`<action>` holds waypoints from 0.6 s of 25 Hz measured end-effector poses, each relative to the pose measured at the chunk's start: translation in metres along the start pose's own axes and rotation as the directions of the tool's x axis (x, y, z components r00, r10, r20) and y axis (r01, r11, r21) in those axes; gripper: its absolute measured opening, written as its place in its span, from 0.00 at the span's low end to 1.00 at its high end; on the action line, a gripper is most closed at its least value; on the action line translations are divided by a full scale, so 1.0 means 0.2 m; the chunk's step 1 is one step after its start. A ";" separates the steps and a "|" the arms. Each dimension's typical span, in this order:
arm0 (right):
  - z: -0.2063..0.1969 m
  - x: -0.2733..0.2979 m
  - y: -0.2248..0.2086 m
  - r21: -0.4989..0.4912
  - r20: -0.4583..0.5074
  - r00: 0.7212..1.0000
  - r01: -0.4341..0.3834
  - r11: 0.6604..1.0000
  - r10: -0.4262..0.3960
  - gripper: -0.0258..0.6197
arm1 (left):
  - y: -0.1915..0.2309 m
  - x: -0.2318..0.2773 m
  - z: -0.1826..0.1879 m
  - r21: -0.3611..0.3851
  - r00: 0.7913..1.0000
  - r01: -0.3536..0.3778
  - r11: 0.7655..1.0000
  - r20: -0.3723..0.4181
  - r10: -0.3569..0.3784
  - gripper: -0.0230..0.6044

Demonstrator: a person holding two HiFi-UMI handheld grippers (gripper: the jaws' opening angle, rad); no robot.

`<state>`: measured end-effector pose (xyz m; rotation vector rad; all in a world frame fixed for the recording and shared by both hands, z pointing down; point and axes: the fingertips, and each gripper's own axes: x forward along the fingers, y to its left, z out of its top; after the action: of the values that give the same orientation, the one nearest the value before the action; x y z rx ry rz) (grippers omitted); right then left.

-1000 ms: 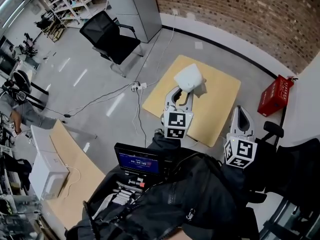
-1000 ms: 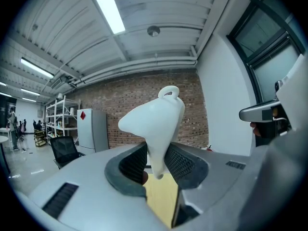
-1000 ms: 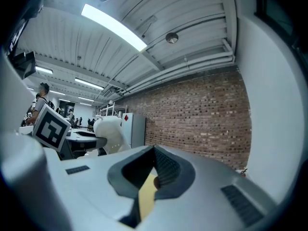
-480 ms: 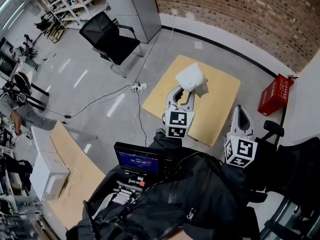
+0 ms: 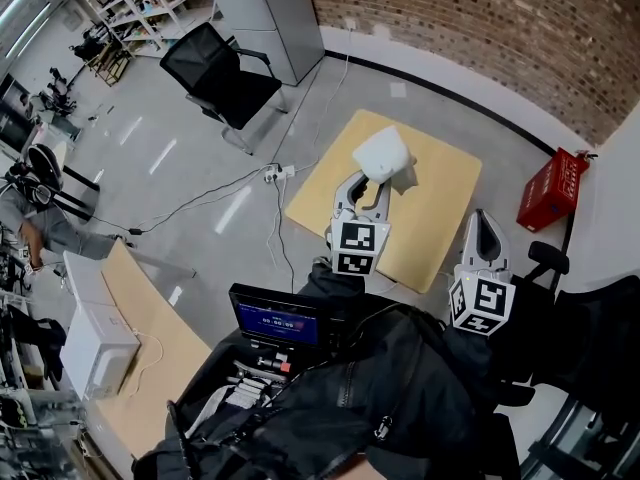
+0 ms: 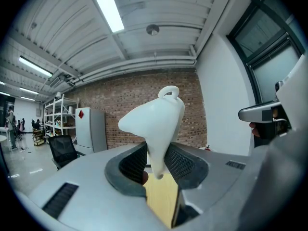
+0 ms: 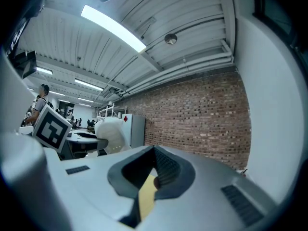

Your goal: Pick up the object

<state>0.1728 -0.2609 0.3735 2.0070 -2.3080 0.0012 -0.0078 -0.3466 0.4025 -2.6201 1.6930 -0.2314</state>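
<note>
White object (image 6: 155, 115) in left tool (image 6: 156, 163)

left claw (image 5: 371, 186) pinches the object (image 5: 383, 155); right claw (image 5: 485, 220) closed.

The worktop (image 5: 440, 183) stood on the floor (image 5: 190, 148) before the wall (image 5: 480, 28). The object (image 5: 381, 154) sat between the jaws of the left hand-held gripper (image 5: 368, 184), above the worktop's left part. The right hand-held gripper (image 5: 484, 220) hung over the worktop's near right edge, well apart from the object. A box (image 5: 550, 190) lay on the floor right of the worktop, by the wall. Left of the worktop a power strip (image 5: 276, 173) lay on the floor; behind it stood a chair (image 5: 222, 76) and a cabinet (image 5: 268, 8). A screen (image 5: 280, 323) sat nearest the person, and left of it a second worktop (image 5: 150, 338) bore a case (image 5: 92, 350).
</note>
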 end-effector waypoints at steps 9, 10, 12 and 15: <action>0.01 0.00 0.02 -0.002 0.007 1.000 0.000 1.000 0.000 0.05 | 0.03 -0.01 0.00 0.001 1.000 -0.004 1.000 -0.001 0.004 0.22; 0.01 0.00 0.02 -0.002 0.007 1.000 0.000 1.000 0.000 0.05 | 0.03 -0.01 0.00 0.002 1.000 -0.006 1.000 -0.001 0.006 0.22; 0.01 -0.01 0.02 -0.003 0.007 1.000 0.000 1.000 0.000 0.05 | 0.03 -0.02 0.00 0.007 1.000 -0.010 1.000 0.000 0.010 0.22; 0.01 -0.01 0.02 -0.003 0.006 1.000 -0.001 1.000 0.001 0.05 | 0.04 -0.02 -0.01 0.008 1.000 -0.013 1.000 -0.004 0.013 0.22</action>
<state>0.1682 -0.2581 0.3724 2.0076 -2.3111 -0.0090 -0.0166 -0.3460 0.4038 -2.6035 1.7067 -0.2436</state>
